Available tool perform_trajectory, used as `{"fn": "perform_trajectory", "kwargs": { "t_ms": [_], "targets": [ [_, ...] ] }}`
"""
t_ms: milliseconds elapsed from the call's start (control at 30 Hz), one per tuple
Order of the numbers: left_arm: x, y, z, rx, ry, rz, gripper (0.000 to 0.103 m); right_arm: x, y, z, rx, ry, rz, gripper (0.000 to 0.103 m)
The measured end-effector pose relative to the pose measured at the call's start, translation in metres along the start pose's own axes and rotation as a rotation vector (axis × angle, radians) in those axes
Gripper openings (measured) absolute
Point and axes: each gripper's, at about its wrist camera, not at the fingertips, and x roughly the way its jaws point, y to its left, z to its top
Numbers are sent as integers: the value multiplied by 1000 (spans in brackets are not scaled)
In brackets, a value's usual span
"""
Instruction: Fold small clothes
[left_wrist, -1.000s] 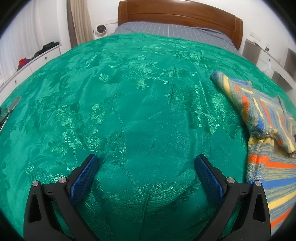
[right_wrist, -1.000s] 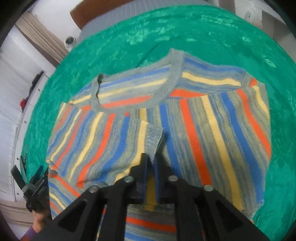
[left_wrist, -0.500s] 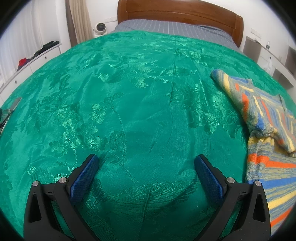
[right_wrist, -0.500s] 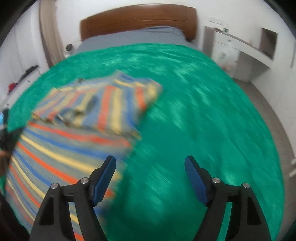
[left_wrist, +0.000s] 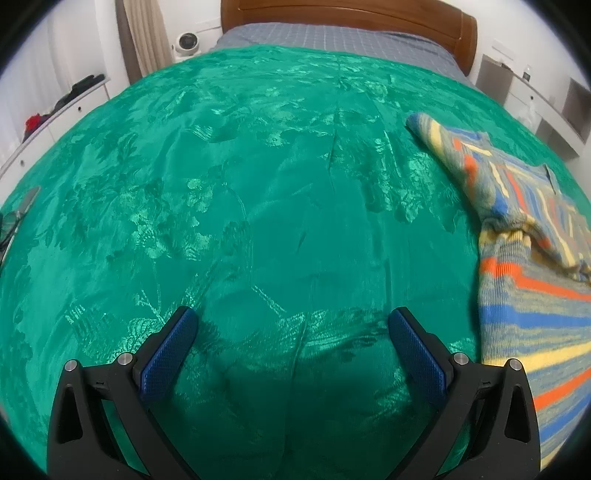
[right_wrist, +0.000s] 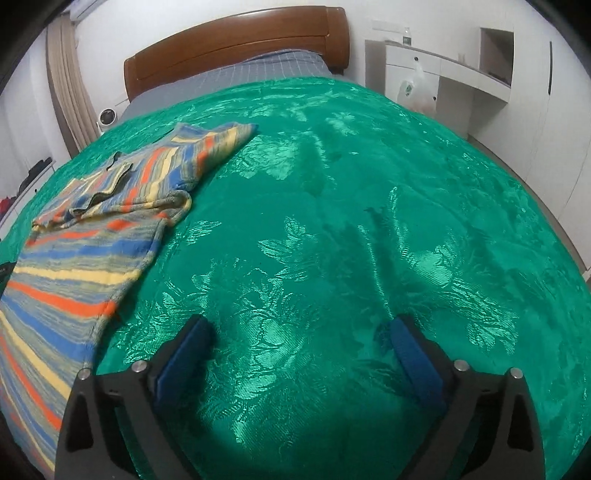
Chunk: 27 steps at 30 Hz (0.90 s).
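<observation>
Left tongs (left_wrist: 293, 325) spread wide, right tongs (right_wrist: 299, 332) just opened, both empty

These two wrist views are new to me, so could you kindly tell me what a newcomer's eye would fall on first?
The shiny green floral bedspread fills nearly everything in both views. On it lies a partly folded striped knit sweater in orange, blue and yellow, at the left of the right wrist view and at the right edge of the left wrist view. Behind it stands a brown wooden headboard against the white wall.
</observation>
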Motion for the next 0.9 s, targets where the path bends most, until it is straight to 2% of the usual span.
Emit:
{"fn": "perform_trajectory", "kwargs": {
  "t_ms": [300,900],
  "targets": [
    [1,-4,-3,18,-19,25,102,5,3,0,-12,-15,-7,101],
    [4,-1,-5,5,-36,4,102,11,6,-1,-20,-26,-13,103]
  ]
}}
